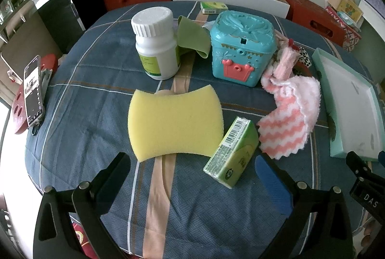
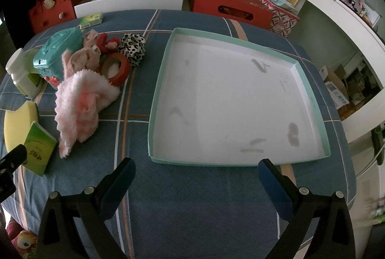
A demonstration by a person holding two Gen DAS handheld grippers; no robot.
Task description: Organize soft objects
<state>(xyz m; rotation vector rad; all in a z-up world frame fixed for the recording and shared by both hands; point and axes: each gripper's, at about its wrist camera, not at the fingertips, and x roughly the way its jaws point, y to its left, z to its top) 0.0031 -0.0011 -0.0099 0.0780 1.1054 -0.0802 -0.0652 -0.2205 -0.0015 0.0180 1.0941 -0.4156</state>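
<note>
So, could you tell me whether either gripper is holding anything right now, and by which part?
Nothing is held. The left gripper hangs open over the yellow sponge, and the right gripper is open before the tray.

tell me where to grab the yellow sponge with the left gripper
Pinch the yellow sponge across its narrow waist, coming from above with the open left gripper. It lies flat, and the green packet crowds its right corner, so avoid that end.

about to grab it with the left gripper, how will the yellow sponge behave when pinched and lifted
The yellow sponge looks like open-pored foam, so it will probably compress between the fingers and feel light for its size. Its slab is wide and waisted, so pinched at one edge it may sag a little. The green tissue pack leans on its right corner and would likely topple when it lifts.
</note>
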